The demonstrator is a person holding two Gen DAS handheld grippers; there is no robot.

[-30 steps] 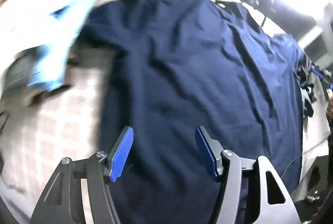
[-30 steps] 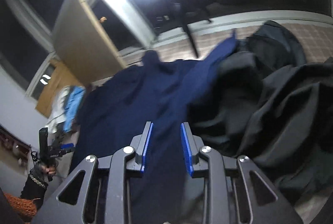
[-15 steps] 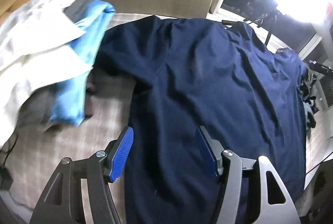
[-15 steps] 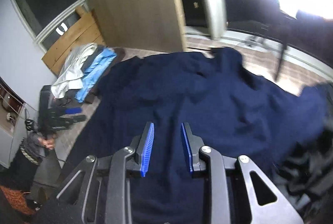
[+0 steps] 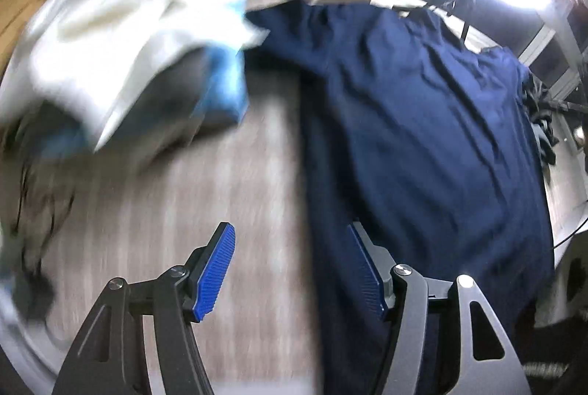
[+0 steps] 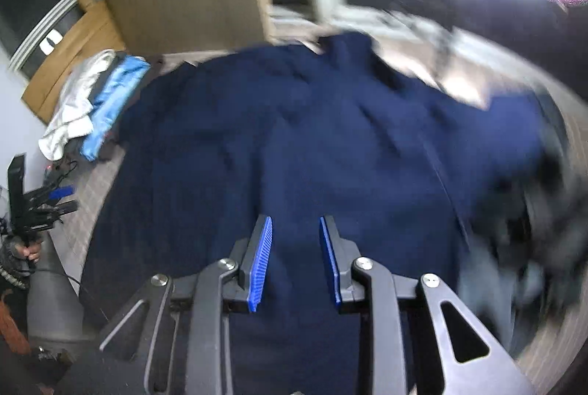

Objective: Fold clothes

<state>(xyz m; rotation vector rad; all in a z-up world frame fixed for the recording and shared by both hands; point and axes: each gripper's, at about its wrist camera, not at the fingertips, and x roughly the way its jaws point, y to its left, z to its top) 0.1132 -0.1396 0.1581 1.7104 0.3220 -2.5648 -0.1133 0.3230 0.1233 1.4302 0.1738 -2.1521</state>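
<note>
Shirt, navy, lies spread flat on checked bed cover, wrinkled; collar end far from both cams, hem nearest.

L gripper angled steeply down, hanging above shirt's left edge: one blue pad over bare cover, other over navy cloth. Jaws spread wide, nothing between them, no contact w/ fabric visible. View blurred.

R gripper also tilted steeply down, over shirt's lower middle. Jaws part-way apart w/ a narrow gap, only shirt seen thru gap below; nothing pinched. Right side of view smeared.

Pile of clothes, white, light blue & grey, sits on cover just beside shirt's left sleeve; same pile seen at far left in R cam. Dark clothes heaped at shirt's right side, too blurred to tell apart.

R cam far left: person's hand grips handle of L gripper, held low beside bed edge, pads pointing toward shirt.
</note>
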